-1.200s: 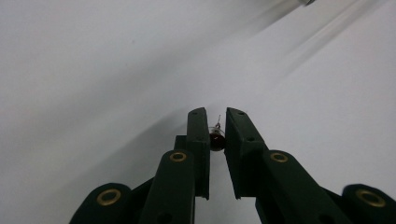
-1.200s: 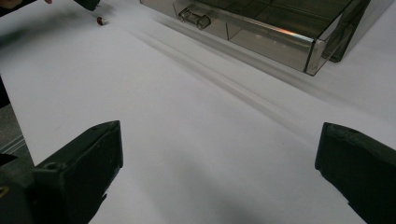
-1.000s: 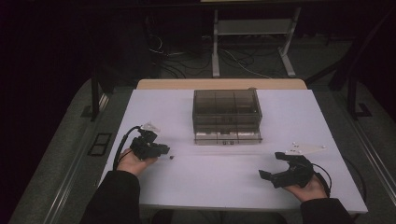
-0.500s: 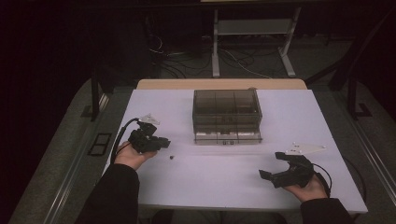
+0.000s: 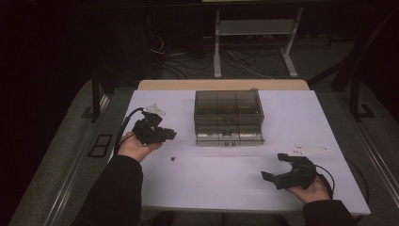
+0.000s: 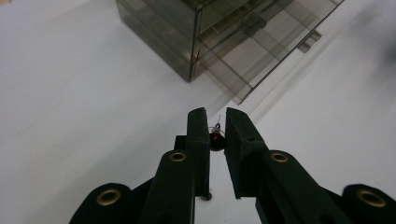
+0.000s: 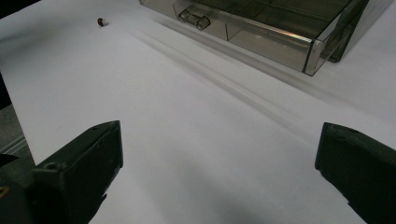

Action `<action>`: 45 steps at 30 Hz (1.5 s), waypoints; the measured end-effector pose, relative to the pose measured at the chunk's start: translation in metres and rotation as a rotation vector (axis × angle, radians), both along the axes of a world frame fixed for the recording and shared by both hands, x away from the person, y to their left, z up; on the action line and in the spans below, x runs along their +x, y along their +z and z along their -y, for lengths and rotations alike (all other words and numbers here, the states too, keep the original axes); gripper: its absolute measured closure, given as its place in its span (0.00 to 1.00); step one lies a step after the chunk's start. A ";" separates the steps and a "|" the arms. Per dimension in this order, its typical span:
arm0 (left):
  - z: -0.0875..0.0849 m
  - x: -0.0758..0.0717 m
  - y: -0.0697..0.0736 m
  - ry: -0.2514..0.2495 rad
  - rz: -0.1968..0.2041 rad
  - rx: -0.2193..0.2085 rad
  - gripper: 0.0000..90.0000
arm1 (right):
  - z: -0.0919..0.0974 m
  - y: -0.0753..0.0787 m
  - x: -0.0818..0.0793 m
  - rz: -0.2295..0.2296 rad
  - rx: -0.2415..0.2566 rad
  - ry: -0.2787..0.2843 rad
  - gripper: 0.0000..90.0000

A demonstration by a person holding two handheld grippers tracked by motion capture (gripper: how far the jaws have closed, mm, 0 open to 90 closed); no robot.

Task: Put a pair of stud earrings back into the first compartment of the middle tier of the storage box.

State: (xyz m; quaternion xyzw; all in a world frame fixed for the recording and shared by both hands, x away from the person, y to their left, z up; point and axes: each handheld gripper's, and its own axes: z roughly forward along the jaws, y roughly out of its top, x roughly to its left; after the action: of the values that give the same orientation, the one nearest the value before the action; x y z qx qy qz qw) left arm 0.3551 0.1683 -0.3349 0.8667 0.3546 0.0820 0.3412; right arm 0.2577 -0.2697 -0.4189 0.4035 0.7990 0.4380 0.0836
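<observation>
— What has changed on your left side?

— My left tool (image 5: 171, 135) has come up off the bench (image 5: 226, 188) and drifted a little toward the box (image 5: 228, 110). The right tool (image 5: 274, 165) hasn't stirred; it rests low at the near right, jaws wide and empty.

— Did the left one bring the part up with it?

— I don't think so. The part (image 5: 173, 158) lies on the bench in the same spot as a second ago, just below and in front of the left tool, well short of the box. The left jaws are pinched narrow, with a slit between them, and in the left gripper view the part shows through that slit, seemingly on the bench behind rather than clamped.

— So what does that mean for the job?

— My guess is the pick came up empty and I'll have to go back down for it. The bottom drawer (image 5: 229, 138) stands pulled out, ready to take it.

— What does the part look like?

— Tiny, dark red and rounded, with what looks like a thin wire sticking out. From the right gripper view it is a speck on the white bench, off the drawer's handle end.
</observation>
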 end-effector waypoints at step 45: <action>0.083 0.033 0.007 -0.127 0.038 -0.024 0.88 | 0.003 0.000 0.001 0.011 0.003 0.004 0.00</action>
State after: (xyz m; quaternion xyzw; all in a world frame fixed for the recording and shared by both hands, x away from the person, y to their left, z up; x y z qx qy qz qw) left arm 0.3880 0.0852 -0.3280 0.8815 0.2933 0.0722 0.3628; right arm 0.2583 -0.2724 -0.4190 0.3996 0.7988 0.4414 0.0863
